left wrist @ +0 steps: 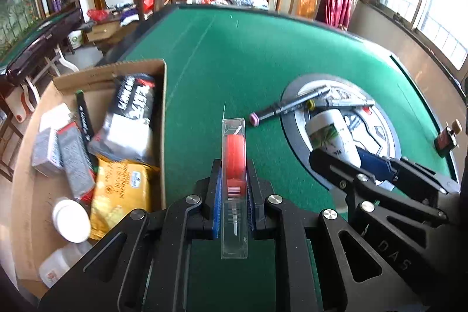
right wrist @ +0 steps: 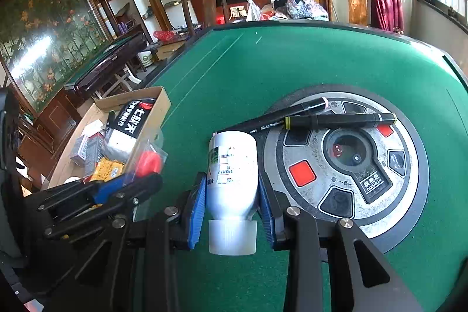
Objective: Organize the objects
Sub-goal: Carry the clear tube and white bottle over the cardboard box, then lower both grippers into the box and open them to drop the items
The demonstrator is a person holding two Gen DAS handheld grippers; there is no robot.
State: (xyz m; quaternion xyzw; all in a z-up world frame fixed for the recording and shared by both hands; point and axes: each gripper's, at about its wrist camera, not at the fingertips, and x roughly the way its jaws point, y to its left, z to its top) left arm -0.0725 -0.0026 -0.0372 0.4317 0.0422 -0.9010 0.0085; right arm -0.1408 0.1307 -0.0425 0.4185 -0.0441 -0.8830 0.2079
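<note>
At left, the box holds packets. At bottom centre of the left view, the left gripper clamps a clear case. Right of it, the right gripper squeezes a white bottle beside two markers.

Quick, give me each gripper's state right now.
Left gripper: shut on the clear case with the red roll.
Right gripper: shut on the white bottle, cap toward the camera.
</note>
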